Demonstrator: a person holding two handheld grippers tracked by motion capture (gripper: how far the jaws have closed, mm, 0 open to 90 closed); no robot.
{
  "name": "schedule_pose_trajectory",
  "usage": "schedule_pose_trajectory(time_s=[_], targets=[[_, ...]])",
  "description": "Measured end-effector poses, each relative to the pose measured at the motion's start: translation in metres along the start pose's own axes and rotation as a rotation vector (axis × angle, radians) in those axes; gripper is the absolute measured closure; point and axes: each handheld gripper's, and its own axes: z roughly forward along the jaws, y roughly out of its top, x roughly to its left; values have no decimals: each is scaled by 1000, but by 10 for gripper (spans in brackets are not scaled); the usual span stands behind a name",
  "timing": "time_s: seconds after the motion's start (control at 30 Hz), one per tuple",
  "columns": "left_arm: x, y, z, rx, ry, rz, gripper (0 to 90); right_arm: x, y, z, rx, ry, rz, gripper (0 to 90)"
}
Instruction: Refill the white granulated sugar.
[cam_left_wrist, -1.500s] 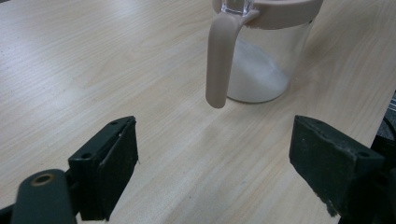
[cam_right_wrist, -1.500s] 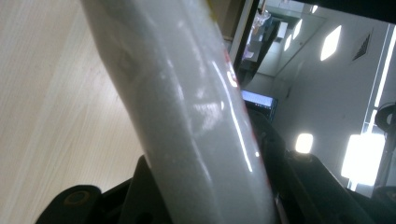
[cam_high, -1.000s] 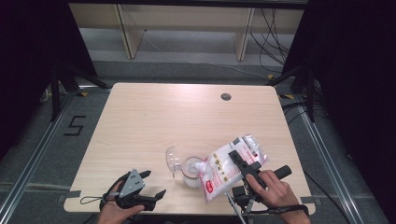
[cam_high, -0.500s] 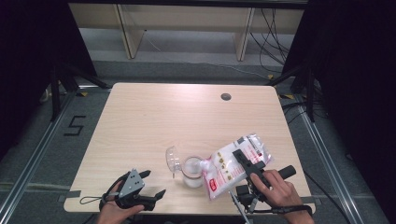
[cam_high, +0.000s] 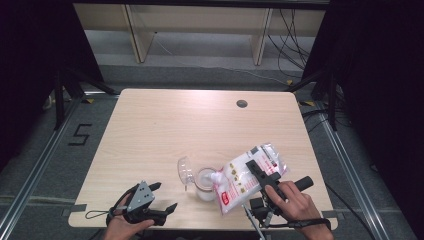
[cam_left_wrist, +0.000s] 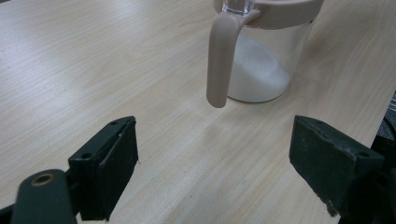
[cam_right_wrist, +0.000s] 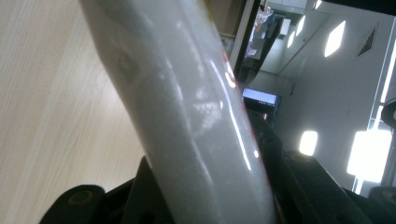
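I have the right hand-held gripper (cam_high: 261, 173) clamped across the middle of a clear plastic bag of white granules (cam_high: 248, 176), lower right of centre in the high view, and I hold the bag tilted so that its lower corner points down and left into the mouth of the glass jar (cam_high: 205, 183). That tilt is deliberate: it lets the white grains run out of the corner under their own weight, and gripping mid-bag gives me control of the angle without pinching off the flow. In the right gripper view the bag (cam_right_wrist: 187, 112) rises between the jaws, bulging and glossy, so the grip looks firm. The jar stands upright on the counter (cam_high: 165, 130), its hinged clear lid (cam_high: 185, 170) flipped open to the left so it stays out of the pouring path. In the left gripper view the jar (cam_left_wrist: 264, 56) sits at the top of the frame, a mound of white grains in its bottom, the beige spoon handle (cam_left_wrist: 218, 60) hanging from its beige collar. My left hand-held gripper (cam_high: 152, 205) rests at the lower left of the high view with jaws spread wide and empty, aimed at the jar and well apart from it, ready to steady it if it shifts.
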Motion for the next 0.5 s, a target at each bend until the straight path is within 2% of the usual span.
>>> schedule_pose_trajectory(time_s=[0.03, 0.07, 0.1, 0.13, 0.17, 0.2, 0.23, 0.27, 0.3, 0.33, 0.37, 0.4, 0.43, 0.47, 0.5], targets=[[-1, 0, 0, -2, -5, -7, 153, 4, -1, -3, 22, 12, 42, 685], [-1, 0, 1, -2, -5, -13, 153, 0, -1, -3, 19, 16, 1, 686], [-1, 0, 1, -1, -5, -11, 153, 2, -2, -5, 27, 20, 20, 686], [-1, 0, 0, 0, -5, -9, 153, 1, -2, -5, 24, 18, 4, 687], [-1, 0, 0, -1, -5, -10, 153, 3, -2, -7, 26, 14, 24, 687], [-1, 0, 0, -3, -1, -13, 153, 3, -2, -7, 28, 11, 22, 687], [-1, 0, 0, -4, -3, -14, 153, 0, -1, -7, 11, 13, -5, 687], [-1, 0, 1, -5, -3, -16, 153, 4, 1, -7, 15, 5, 52, 688], [-1, 0, 1, -3, -5, -15, 153, 4, 1, -7, 17, 13, 55, 688], [-1, 0, 0, -1, -5, -12, 153, 0, 2, -6, -4, 6, -10, 688], [-1, 0, 1, 1, -5, -8, 153, 1, 3, -5, -2, 2, 9, 688], [-1, 0, 1, 2, -6, -8, 153, -1, 4, -4, -5, 15, -6, 688], [-1, 0, 1, 4, -5, -7, 153, 0, 5, -3, -9, 9, 1, 689], [-1, 0, 1, 3, -6, -11, 153, -1, 6, -1, -23, -2, -21, 689], [-1, 0, 1, 3, -6, -13, 153, 3, 6, -2, 0, 6, 19, 689]])
